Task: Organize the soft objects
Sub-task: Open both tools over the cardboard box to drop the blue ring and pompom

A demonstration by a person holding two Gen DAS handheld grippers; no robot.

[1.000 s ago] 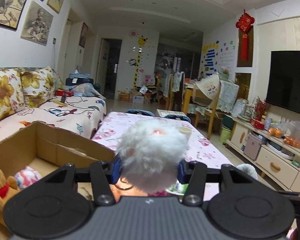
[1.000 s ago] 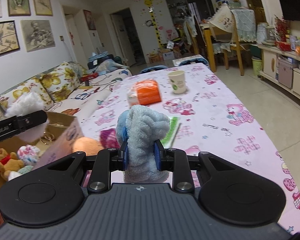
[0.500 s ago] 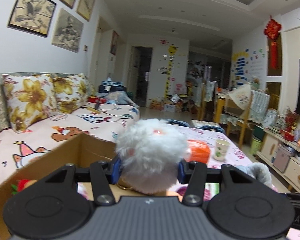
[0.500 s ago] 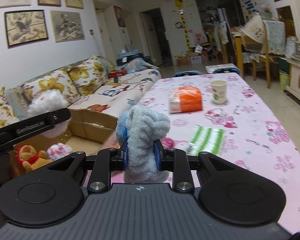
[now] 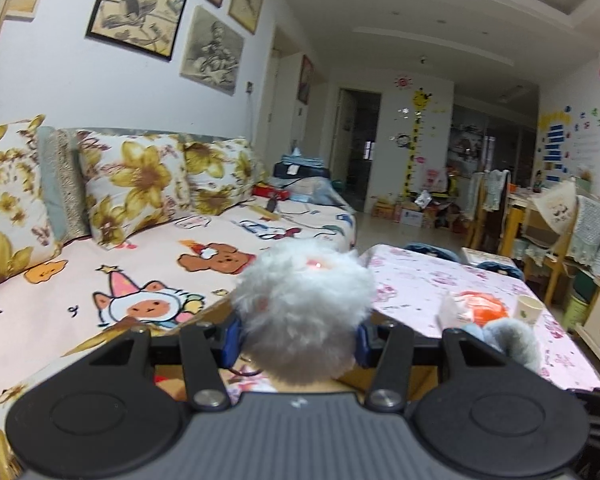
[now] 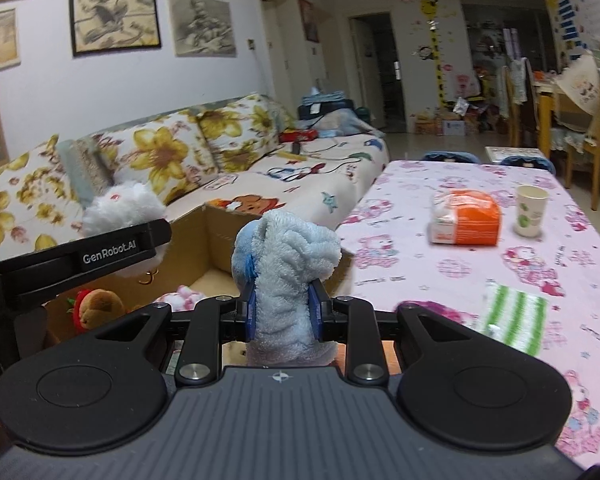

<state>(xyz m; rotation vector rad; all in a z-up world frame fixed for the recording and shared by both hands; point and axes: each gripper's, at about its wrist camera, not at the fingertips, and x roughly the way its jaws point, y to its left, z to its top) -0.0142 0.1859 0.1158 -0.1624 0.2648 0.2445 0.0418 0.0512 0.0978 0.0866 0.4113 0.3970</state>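
My left gripper [image 5: 298, 338] is shut on a fluffy white plush [image 5: 304, 312] with a small metal ring hanging under it. In the right wrist view that white plush [image 6: 120, 210] hangs over the open cardboard box [image 6: 216, 240] at the left. The right gripper [image 6: 283, 308] is shut on a light blue terry plush [image 6: 290, 276], held just above the box's near right corner. Inside the box lie a brown bear with red trim [image 6: 96, 306] and a pink-and-white plush [image 6: 180, 294]. The blue plush [image 5: 508, 338] also shows at the right of the left wrist view.
A table with a pink patterned cloth [image 6: 480, 272] carries an orange tissue pack [image 6: 466, 218], a paper cup [image 6: 531, 210] and a green striped cloth [image 6: 516, 318]. A sofa with floral cushions [image 6: 172, 148] runs behind the box. Chairs and a dining table stand at the far right.
Both views have swung left, toward the sofa and box. The white plush now hangs further over the box, and the blue plush has come up to the box's edge. Both grips are unchanged.
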